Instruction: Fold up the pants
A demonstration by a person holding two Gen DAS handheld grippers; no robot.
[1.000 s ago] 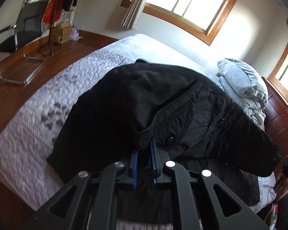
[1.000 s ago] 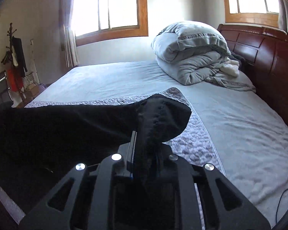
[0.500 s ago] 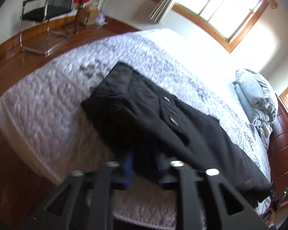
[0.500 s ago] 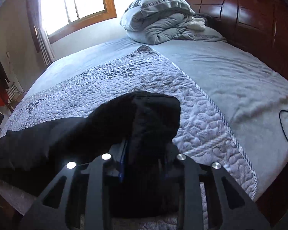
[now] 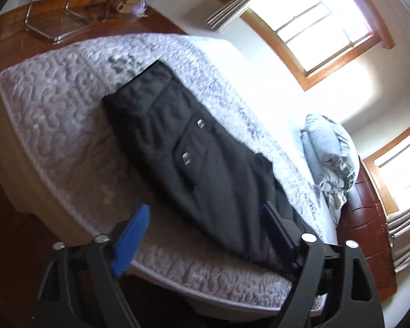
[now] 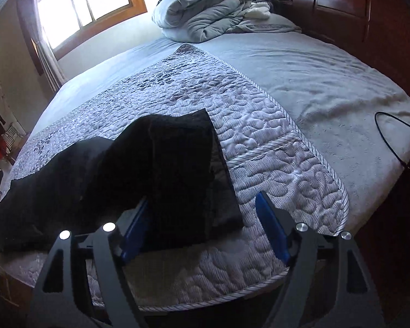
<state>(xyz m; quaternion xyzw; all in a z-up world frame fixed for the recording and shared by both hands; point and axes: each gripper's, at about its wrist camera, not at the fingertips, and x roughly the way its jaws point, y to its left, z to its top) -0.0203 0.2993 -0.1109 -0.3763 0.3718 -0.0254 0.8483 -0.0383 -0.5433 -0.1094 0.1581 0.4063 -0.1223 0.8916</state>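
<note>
The black pants [image 5: 194, 161] lie in a long folded strip across the quilted grey coverlet [image 5: 54, 104] near the foot edge of the bed [image 6: 300, 63], two metal snaps showing on a flap pocket in the left wrist view; in the right wrist view their end [image 6: 183, 175] is doubled over itself and lies flat on the quilt; the left gripper [image 5: 207, 227] has its jaws opening, its blue pads spread wide, with the near edge of the cloth lying between them and against the right-hand pad, not pinched; the right gripper [image 6: 205, 224] is likewise opening, the folded end between its pads, close to the left one and clear of the right; beyond the coverlet a pale blue sheet [image 6: 314, 63] runs to a heaped grey duvet [image 6: 205, 8] at the dark wooden headboard [image 6: 341, 2]; a black cable [image 6: 391, 134] trails over the sheet's edge; wood-framed windows [image 5: 322, 32] glare bright, and a metal-framed chair [image 5: 65, 5] stands on the wooden floor [image 5: 13, 32].
</note>
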